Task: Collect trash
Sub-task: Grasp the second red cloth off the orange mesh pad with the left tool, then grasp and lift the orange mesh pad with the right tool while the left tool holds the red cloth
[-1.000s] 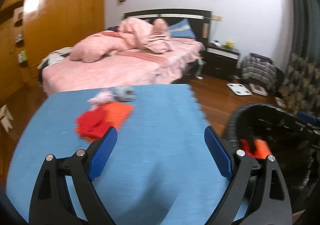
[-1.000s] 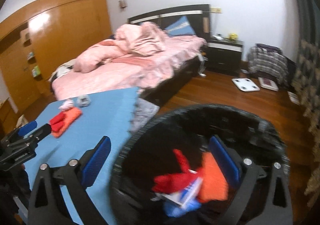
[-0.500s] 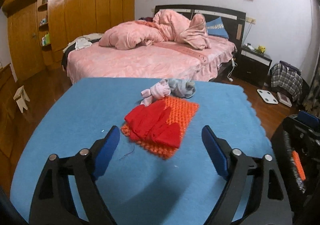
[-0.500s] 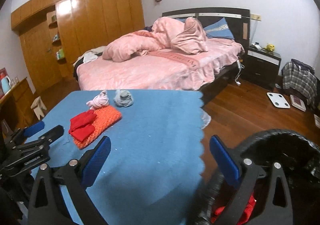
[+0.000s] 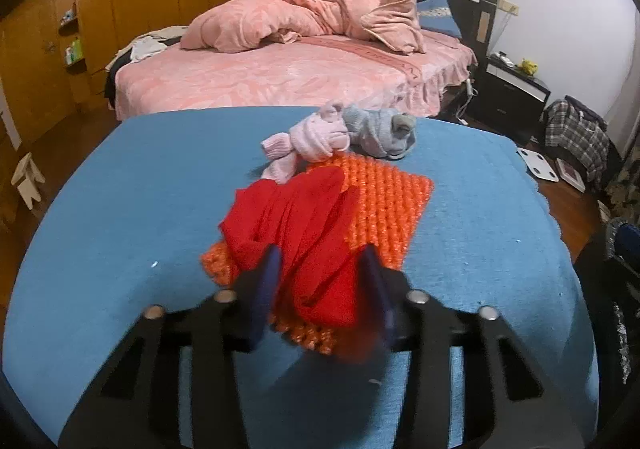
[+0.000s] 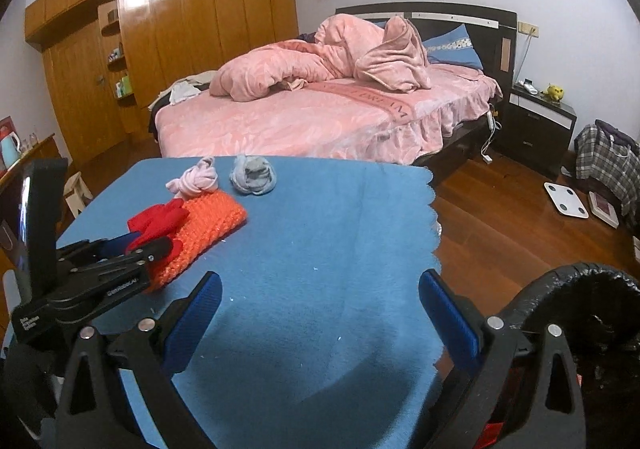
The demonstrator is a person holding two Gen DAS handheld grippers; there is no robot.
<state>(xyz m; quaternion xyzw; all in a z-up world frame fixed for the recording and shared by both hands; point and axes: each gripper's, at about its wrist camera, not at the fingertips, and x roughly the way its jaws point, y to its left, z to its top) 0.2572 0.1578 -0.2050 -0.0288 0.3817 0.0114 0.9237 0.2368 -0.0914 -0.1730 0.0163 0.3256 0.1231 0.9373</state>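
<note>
A red cloth (image 5: pixel 296 233) lies crumpled on an orange knitted pad (image 5: pixel 384 205) on the blue-covered table (image 5: pixel 120 217). My left gripper (image 5: pixel 322 275) is closed around the near part of the red cloth; it also shows in the right wrist view (image 6: pixel 136 245), gripping the red cloth (image 6: pixel 158 221). A pink sock ball (image 5: pixel 312 139) and a grey sock ball (image 5: pixel 380 127) lie just behind the pad. My right gripper (image 6: pixel 320 309) is open and empty over the table's right part, beside the black trash bin (image 6: pixel 592 289).
A pink bed (image 6: pixel 320 117) stands behind the table, with a dark nightstand (image 6: pixel 540 129) to its right. A white scale (image 6: pixel 566 199) and a plaid bag (image 6: pixel 608 157) lie on the wood floor. Wooden wardrobes (image 6: pixel 160 29) line the left wall.
My left gripper moved forward over the pad and closed on the red cloth. My right gripper swung left from above the bin to over the table, staying open.
</note>
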